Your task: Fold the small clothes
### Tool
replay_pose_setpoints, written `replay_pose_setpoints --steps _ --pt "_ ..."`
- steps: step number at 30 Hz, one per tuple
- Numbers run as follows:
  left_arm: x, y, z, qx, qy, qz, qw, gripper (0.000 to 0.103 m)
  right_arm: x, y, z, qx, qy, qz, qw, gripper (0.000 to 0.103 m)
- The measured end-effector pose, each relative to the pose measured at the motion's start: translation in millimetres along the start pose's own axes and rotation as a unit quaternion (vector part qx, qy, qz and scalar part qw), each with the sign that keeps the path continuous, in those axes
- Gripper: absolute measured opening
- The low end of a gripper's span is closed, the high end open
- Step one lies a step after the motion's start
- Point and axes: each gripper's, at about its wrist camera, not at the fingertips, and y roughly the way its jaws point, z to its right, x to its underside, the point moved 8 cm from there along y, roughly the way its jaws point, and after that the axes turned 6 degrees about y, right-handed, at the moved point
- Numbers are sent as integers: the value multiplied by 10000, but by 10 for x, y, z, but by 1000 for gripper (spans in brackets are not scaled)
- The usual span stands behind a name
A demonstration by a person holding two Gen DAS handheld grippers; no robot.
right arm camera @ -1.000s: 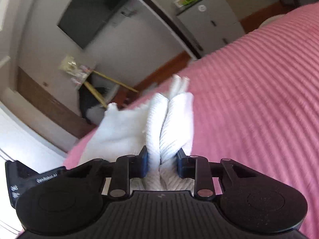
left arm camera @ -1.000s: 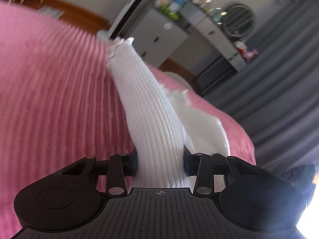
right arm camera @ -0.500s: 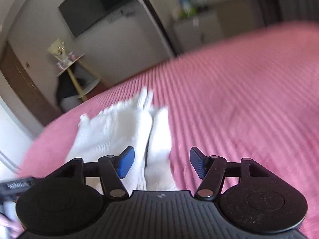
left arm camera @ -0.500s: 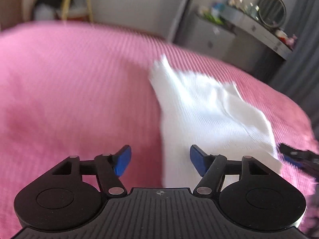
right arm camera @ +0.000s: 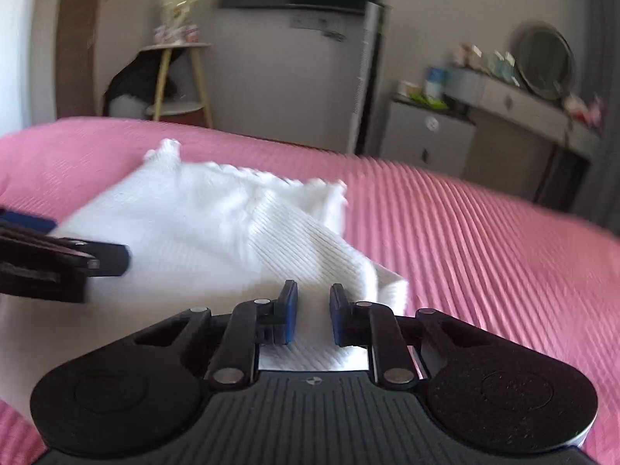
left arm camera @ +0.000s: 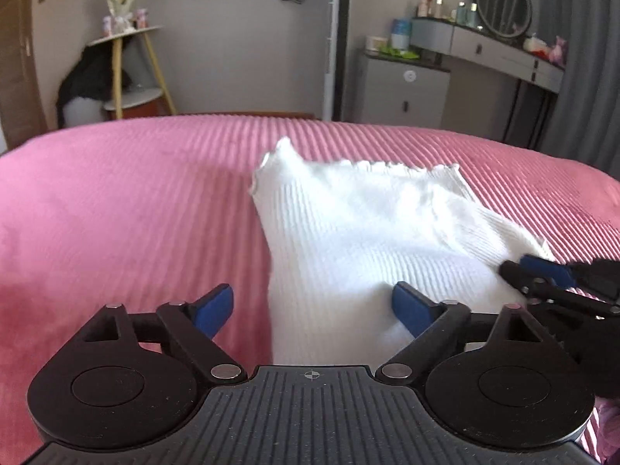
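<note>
White ribbed garment (left arm camera: pixel 372 232) lies spread on the pink bedspread (left arm camera: pixel 116 209), scalloped hem toward the far edge of the bed, one hem corner standing up. Left gripper (left arm camera: pixel 312 306) sits at the garment's near-left edge, jaws wide apart, blue pads (left arm camera: pixel 215 308) clear of the cloth on one side. Right gripper (right arm camera: pixel 313 316) is at the near-right corner, jaws nearly together with white fabric between them; looks clamped on the garment. Dresser (left arm camera: pixel 403 85) beyond the bed.
</note>
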Motion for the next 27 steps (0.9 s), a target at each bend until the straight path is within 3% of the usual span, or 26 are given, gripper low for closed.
replay_pose_setpoints --steps 5,8,10,13,15,17,20,22,23,25,27 --pt "114 220 21 15 39 292 9996 101 32 242 164 -177 379 162 9990 16" --pt "113 153 -62 171 -314 146 9993 101 8 250 222 -300 388 97 9988 16" --pt "92 -36 -88 96 -335 66 9994 100 -55 101 239 -231 430 7 9988 16" --pt "161 -399 -57 73 -193 118 9997 99 -128 -285 255 -104 882 221 9958 19" --pt "283 -610 -21 -12 -46 83 10000 99 -70 -497 189 -428 1026 270 9934 19" --pt "430 -754 1 -123 38 127 9998 100 23 -622 71 -559 794 144 9952 19" --pt "641 -718 23 -119 -22 -237 9996 99 165 -612 -40 -305 321 -48 9990 19" --pt "690 -657 -20 -302 -54 -442 9986 100 267 -512 11 -42 226 -238 9995 20" --pt "704 -647 -37 -404 -33 -540 9977 100 300 -484 57 9 251 -228 9994 30" --pt "697 -714 -50 -467 -120 -598 9970 99 313 -483 180 79 556 -265 9981 33" --pt "672 -820 -47 -429 -270 -590 9970 99 304 -544 336 697 699 -401 9943 32"
